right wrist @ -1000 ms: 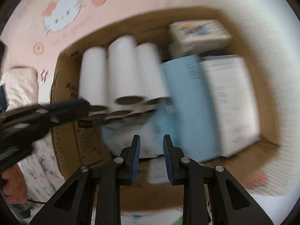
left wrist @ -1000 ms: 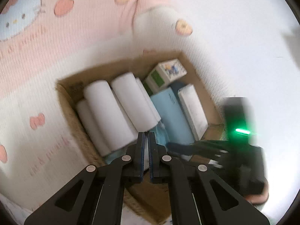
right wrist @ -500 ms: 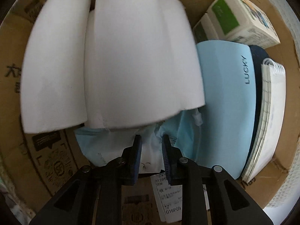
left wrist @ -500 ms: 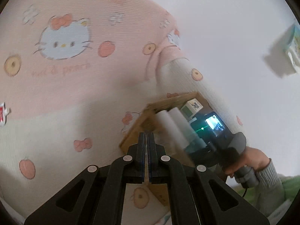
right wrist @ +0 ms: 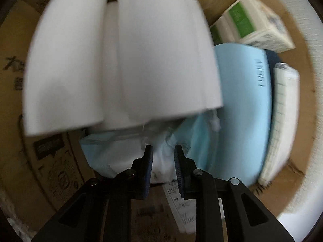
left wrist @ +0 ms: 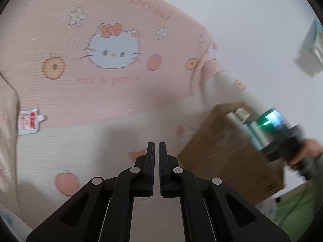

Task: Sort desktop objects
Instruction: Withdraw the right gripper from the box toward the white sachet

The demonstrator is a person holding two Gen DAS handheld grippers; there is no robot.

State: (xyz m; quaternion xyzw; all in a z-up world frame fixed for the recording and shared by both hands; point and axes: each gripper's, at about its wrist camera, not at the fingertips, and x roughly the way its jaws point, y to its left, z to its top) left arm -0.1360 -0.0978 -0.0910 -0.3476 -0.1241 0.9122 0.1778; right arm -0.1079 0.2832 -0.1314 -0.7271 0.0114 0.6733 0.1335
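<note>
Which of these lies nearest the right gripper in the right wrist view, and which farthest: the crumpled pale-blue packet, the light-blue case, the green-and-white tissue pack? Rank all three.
1. Crumpled pale-blue packet: between the right gripper's fingers, low in the cardboard box.
2. Light-blue case: just to the right, lying lengthwise.
3. Green-and-white tissue pack: far upper-right corner of the box.

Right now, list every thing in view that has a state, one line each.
left gripper: shut, nothing between its fingers, over the printed blanket.
right gripper: down inside the cardboard box, fingers narrowly apart with the crumpled blue-and-white pack between them; a firm grip cannot be told.
cardboard box: open at the top.
white rolls: lying side by side in the box.
light blue case: standing on edge, closed.
sachet: lying flat on the blanket.
</note>
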